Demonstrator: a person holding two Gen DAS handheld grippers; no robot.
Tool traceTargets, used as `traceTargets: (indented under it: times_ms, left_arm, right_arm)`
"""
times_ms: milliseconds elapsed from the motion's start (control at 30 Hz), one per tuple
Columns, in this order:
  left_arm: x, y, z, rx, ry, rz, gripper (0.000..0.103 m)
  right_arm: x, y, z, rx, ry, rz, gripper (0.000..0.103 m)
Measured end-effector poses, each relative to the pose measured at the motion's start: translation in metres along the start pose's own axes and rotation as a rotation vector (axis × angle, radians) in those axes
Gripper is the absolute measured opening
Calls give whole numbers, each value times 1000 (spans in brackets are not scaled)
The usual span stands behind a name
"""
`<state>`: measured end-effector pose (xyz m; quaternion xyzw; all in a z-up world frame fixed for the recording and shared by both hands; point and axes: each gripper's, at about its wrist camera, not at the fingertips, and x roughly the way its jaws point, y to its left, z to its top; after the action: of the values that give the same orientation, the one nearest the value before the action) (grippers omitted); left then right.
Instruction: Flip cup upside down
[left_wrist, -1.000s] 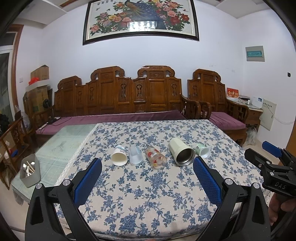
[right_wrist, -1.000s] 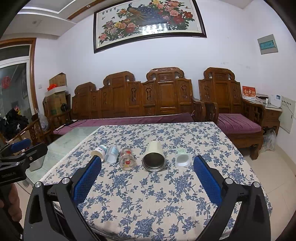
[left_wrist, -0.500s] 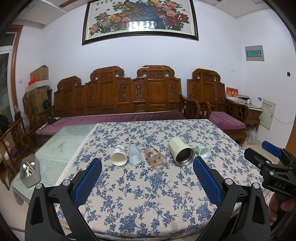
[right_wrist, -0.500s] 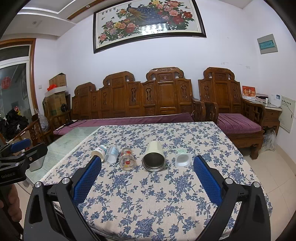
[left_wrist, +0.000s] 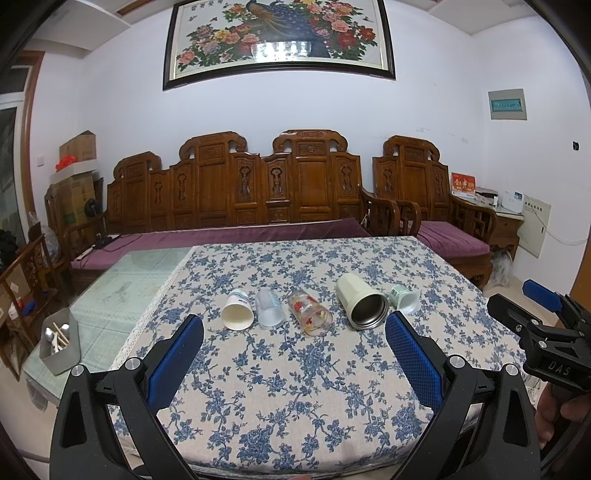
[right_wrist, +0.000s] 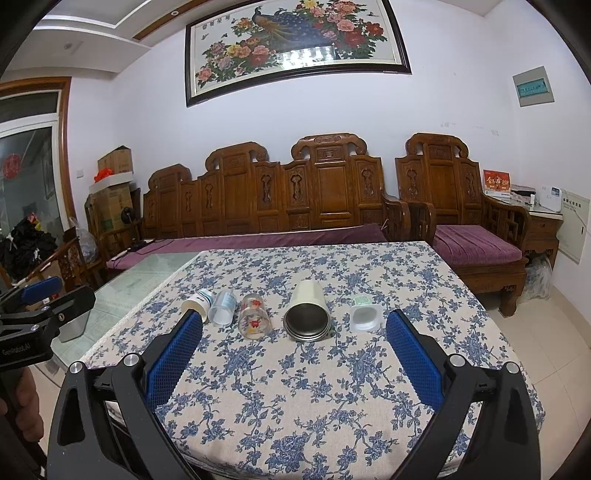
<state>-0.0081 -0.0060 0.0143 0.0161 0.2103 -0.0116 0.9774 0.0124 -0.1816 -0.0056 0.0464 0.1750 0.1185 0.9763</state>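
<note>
Several cups lie on their sides in a row on the blue floral tablecloth, mouths toward me: a white paper cup, a clear plastic cup, a glass with red flowers, a cream steel-lined tumbler and a small pale green cup. My left gripper is open and empty, short of the row. My right gripper is open and empty, also short of it.
A carved wooden sofa with purple cushions stands behind the table. A grey utensil holder sits on the green glass tabletop at left. A side cabinet stands at right. The tablecloth ends at the near table edge.
</note>
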Motion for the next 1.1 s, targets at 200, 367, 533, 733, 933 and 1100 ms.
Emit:
traceTargets:
  times_ms: [200,367,533,733,933,1100]
  left_arm:
    - [0,0,0,2,-1,0,95]
    - [2,-1,1,8,0,-2,95]
    - [2,-1,1,11,2,-1,95]
    - [17,-2,2,25,38,3,95]
    - [57,4,4,36,116,10,95]
    - [93,10,6,40,197,-13,95]
  right_arm:
    - [0,1,1,4,1,5,100]
    - [-2,3,4,6,1,8,100]
    - [-1,2,4,7,3,9,100]
    - [13,-1,4,14,32,21,100]
    - [57,-10,15,3,99,43,100]
    - [101,-15,23,-29,180,63,100]
